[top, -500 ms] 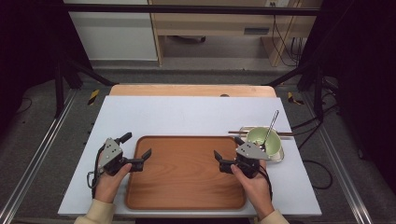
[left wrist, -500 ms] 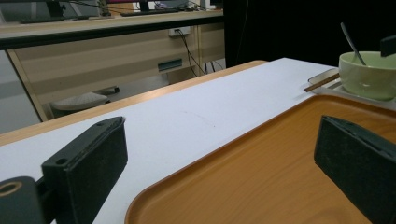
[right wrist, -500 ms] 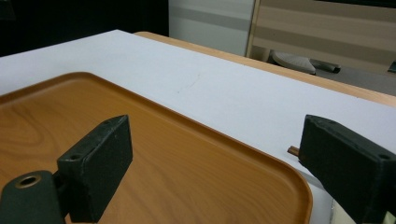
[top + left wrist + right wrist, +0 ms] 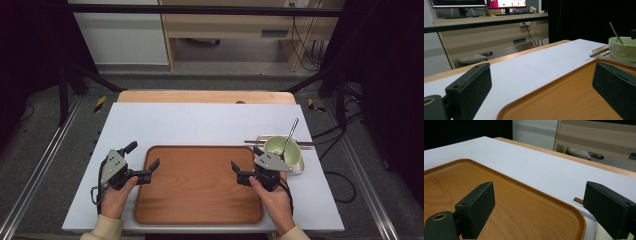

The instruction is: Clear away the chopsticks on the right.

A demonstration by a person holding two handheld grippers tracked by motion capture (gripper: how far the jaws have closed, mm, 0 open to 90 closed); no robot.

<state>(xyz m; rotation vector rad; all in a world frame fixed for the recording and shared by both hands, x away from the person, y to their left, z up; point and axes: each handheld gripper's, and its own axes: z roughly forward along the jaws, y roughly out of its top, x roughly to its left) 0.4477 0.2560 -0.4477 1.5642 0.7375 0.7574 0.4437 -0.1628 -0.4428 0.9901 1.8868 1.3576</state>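
A brown wooden tray [image 4: 200, 187] lies empty in the middle of the white table top. My left gripper [image 4: 142, 156] is open at the tray's left rim, one jaw over the wood and the other over the table. In the left gripper view the left gripper [image 4: 541, 87] holds nothing, and the tray [image 4: 564, 100] runs between its jaws. My right gripper [image 4: 246, 159] is open at the tray's right rim, beside a pale green bowl [image 4: 282, 150]. The right gripper [image 4: 542, 210], seen in its own view, straddles the tray's corner [image 4: 499, 195] with nothing in it.
The bowl holds a metal spoon [image 4: 289, 134] and stands on a small metal tray [image 4: 300, 169] at the table's right. Brown chopsticks [image 4: 250, 142] lie across that small tray behind the bowl. From the left gripper, the bowl [image 4: 622, 48] and chopsticks [image 4: 599, 52] lie ahead on the right.
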